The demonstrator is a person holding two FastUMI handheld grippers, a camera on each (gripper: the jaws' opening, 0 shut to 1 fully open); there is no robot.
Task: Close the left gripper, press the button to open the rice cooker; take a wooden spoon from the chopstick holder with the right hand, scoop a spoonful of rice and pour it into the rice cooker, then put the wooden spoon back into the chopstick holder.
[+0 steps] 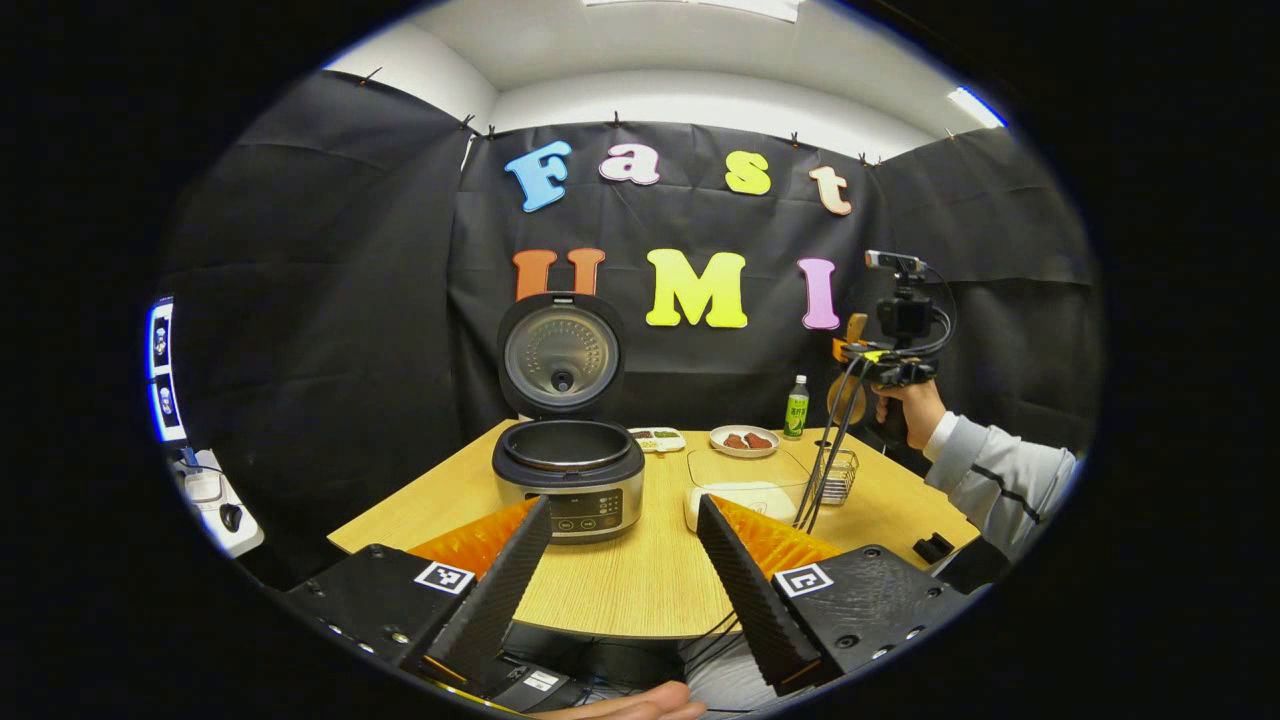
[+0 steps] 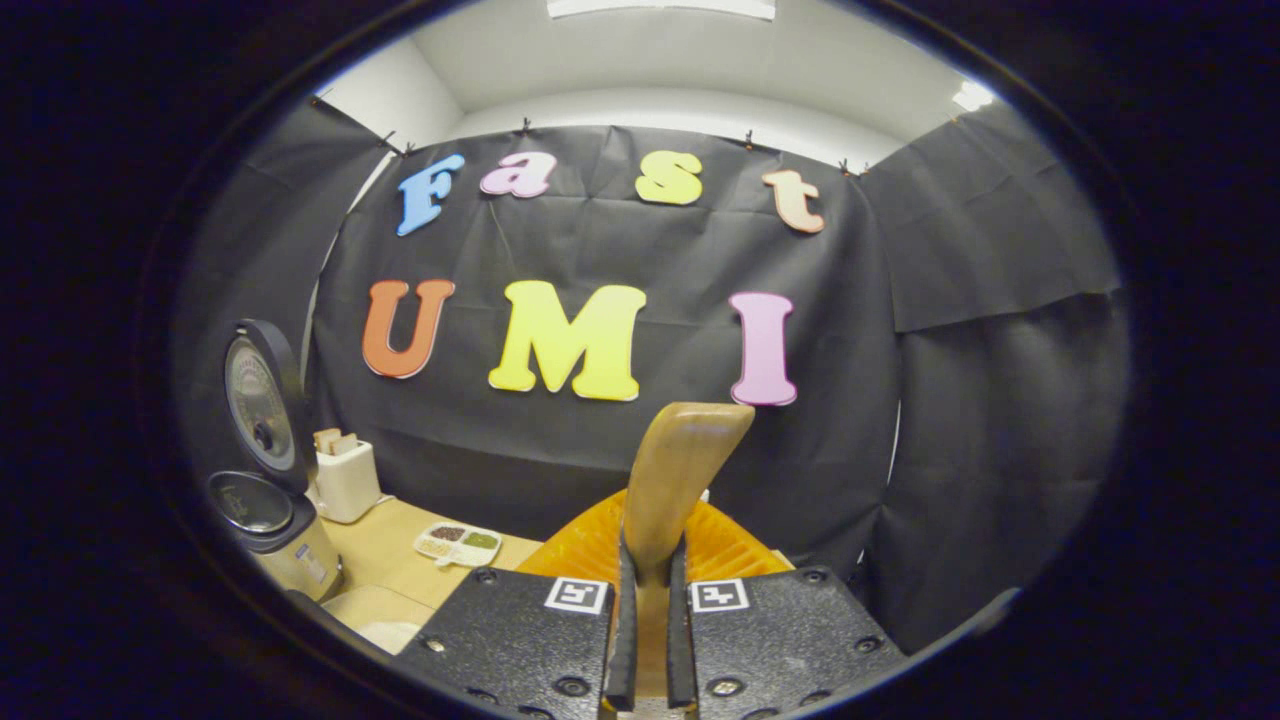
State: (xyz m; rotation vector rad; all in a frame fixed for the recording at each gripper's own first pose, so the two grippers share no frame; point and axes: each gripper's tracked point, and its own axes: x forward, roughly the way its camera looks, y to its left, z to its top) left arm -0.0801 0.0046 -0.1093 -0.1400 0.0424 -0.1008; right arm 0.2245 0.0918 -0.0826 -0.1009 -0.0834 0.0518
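Right gripper (image 2: 645,640) pinches wooden spoon (image 2: 680,480) handle between its fingers; stiff, light, likely slippery. Left gripper (image 1: 625,570) spread wide, empty.

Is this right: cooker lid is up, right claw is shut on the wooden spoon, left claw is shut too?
Not quite. The left claw is open, its fingers spread apart in the left gripper view. The rice cooker lid is up, and the right claw is shut on the wooden spoon.

light: bright ceiling panels | focus: sharp | edges: fisheye-bent | shadows: soft, faint
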